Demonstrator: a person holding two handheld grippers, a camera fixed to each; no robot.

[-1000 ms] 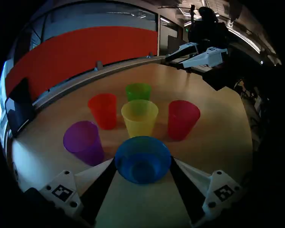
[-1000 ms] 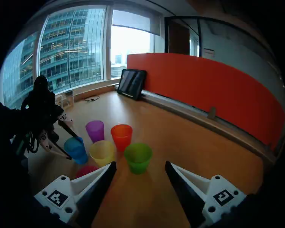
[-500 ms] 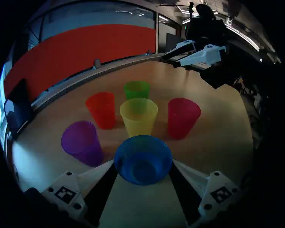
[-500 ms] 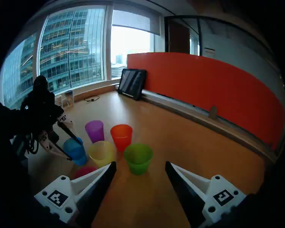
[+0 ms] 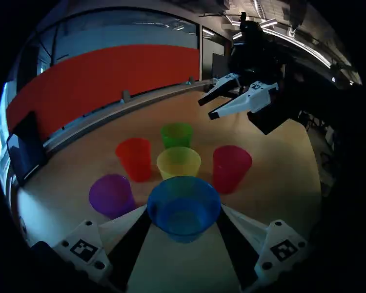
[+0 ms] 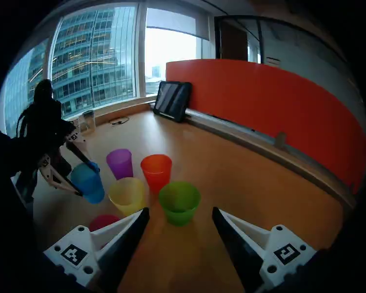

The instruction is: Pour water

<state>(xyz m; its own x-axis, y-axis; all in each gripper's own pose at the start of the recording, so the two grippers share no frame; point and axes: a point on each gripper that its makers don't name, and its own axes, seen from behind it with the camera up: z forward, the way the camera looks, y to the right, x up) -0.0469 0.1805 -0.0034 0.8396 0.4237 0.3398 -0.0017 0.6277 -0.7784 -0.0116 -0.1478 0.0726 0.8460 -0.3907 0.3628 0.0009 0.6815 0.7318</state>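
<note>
- The left gripper point(image 5: 183, 211) is clamped on the blue cup point(image 5: 184, 205), one finger against each side of its wall. The cup's base is hidden below its own rim, and I cannot tell whether there is water inside.
- In the right gripper view the blue cup point(image 6: 89, 183) hangs at the left end of the group, slightly tilted, in the left gripper point(image 6: 85, 181). The person point(image 6: 39, 124) holding it is a dark shape against the windows point(image 6: 92, 63), with no detail readable.
- The right gripper point(image 6: 179, 212) is spread wide with nothing between its fingers. The green cup point(image 6: 179, 201) stands just ahead of the tips.
- The pink cup point(image 6: 101, 222) is mostly hidden behind one finger of the right gripper, so just part of its rim shows.
- The purple cup point(image 6: 120, 163), orange cup point(image 6: 156, 172) and yellow cup point(image 6: 128, 194) stand upright, close together on the wooden table point(image 6: 261, 195).
- A tablet point(image 6: 172, 100) leans at the table's far edge, its screen dark.
- From the left gripper view the right gripper point(image 5: 206, 110) hovers beyond the green cup point(image 5: 176, 134). Its holder is lost in shadow.
</note>
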